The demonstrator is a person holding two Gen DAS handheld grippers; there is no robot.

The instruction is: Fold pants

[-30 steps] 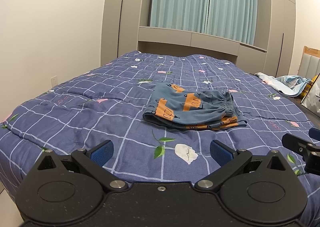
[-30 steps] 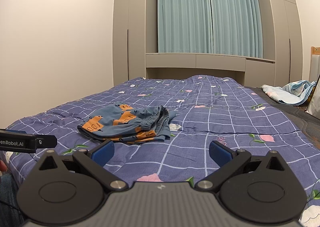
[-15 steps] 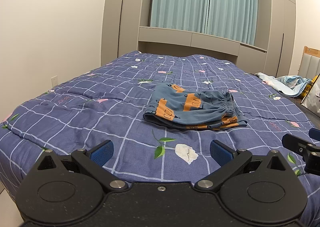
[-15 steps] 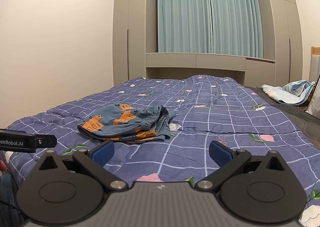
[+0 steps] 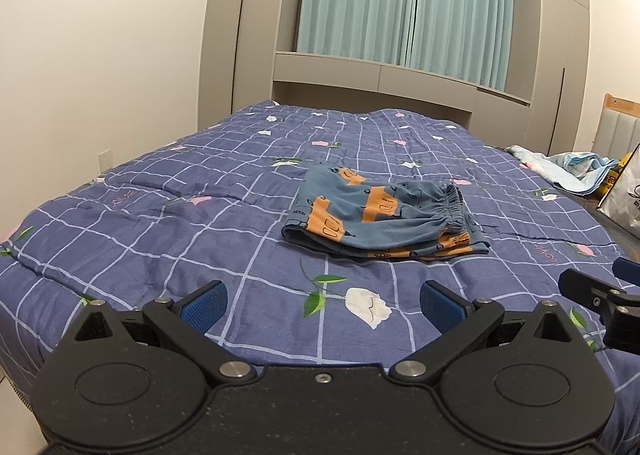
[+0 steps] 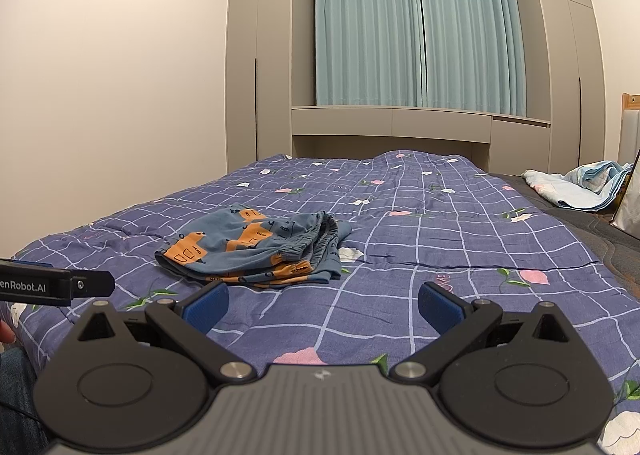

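Ahead of us, soft, light pants (image 5: pixel 384 219) lie folded mid-bed (image 5: pixel 120 223). Our left gripper (image 5: pixel 322 301) and right gripper (image 6: pixel 322 303) hover wide apart, empty; we'd pinch the elastic waistband (image 5: pixel 456 209).

A home bedroom, shown by a bed (image 6: pixel 460 255) spread with a blue checked floral quilt, teal curtains (image 6: pixel 416 27) drawn behind its far end, built-in grey wardrobes (image 6: pixel 260 67) set at either side of the curtains, crumpled bedding (image 6: pixel 580 187) left beside the bed.
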